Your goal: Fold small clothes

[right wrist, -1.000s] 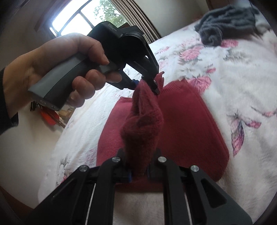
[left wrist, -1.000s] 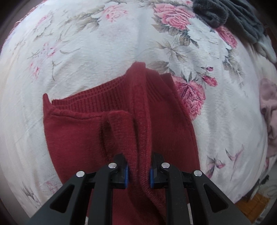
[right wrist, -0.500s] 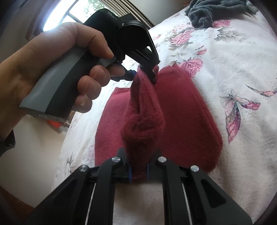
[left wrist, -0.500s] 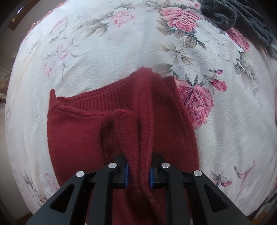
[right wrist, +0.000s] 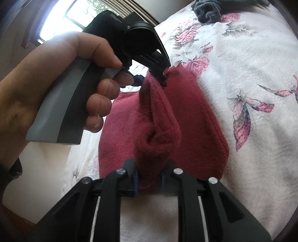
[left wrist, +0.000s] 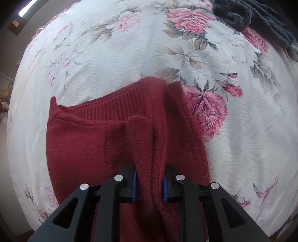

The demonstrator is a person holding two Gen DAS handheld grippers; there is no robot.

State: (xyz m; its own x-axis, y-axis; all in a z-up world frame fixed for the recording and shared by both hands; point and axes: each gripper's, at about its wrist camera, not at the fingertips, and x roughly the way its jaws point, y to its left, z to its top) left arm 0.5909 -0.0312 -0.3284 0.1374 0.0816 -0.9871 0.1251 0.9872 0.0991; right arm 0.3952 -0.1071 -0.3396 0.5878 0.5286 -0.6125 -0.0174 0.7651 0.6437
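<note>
At the far left of the right wrist view a person's hand (right wrist: 61, 89) wraps the grey handle of the left gripper (right wrist: 162, 78), whose black jaws are clamped on a raised fold of the dark red knitted garment (right wrist: 195, 134). The left wrist view shows that same grip from behind — the left gripper (left wrist: 149, 184) has its blue-padded fingers (left wrist: 133, 186) pressed against a bunched ridge of the red garment (left wrist: 78, 149). The rest of the garment lies spread on the floral bedspread (left wrist: 251, 130), ribbed hem toward the far side. In the middle near edge, the right gripper (right wrist: 149, 183) pinches another gathered fold — the cloth hangs lifted between the two tools. Far right, a dark grey fleecy cloth (left wrist: 257, 16) lies heaped on the bedspread (right wrist: 251, 55), well apart from the red one.
</note>
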